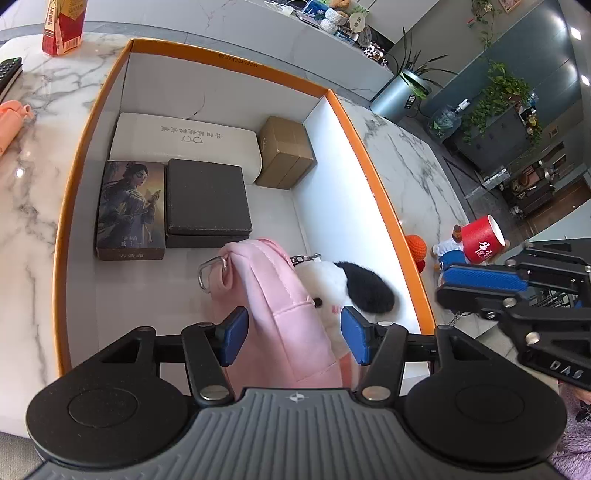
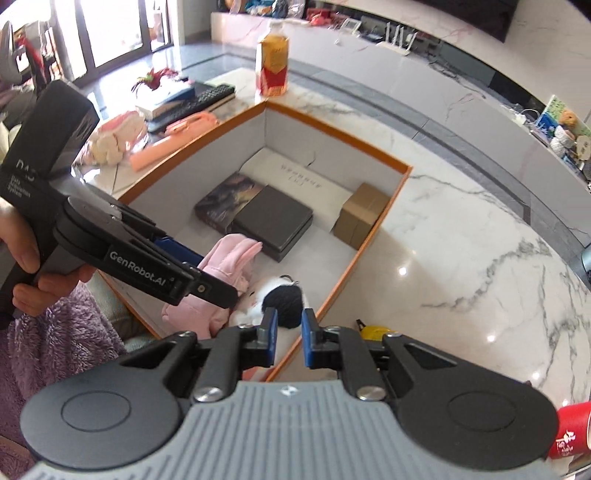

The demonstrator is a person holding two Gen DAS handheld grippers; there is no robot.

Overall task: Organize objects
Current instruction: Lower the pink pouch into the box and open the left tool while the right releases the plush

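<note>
An orange-rimmed white box [image 1: 92,147] stands on the marble table. Its far end holds a white case [image 1: 184,144], a brown carton [image 1: 286,151], a black box [image 1: 207,199] and an illustrated card box [image 1: 131,210]. At the near end lie a pink pouch [image 1: 280,314] and, touching it, a black-and-white plush [image 1: 354,284]. My left gripper [image 1: 295,338] stands open astride the pouch, its pads clear of the fabric. My right gripper [image 2: 290,334] hovers over the box's near right rim [image 2: 332,291], its pads nearly together with nothing seen between them.
Right of the box are a red cup [image 1: 480,240], an orange knitted ball [image 1: 416,245], a small doll [image 1: 448,253] and a yellow item [image 2: 373,330]. A drink carton [image 1: 62,26], a remote [image 1: 9,74] and pink things [image 1: 11,122] lie to the left.
</note>
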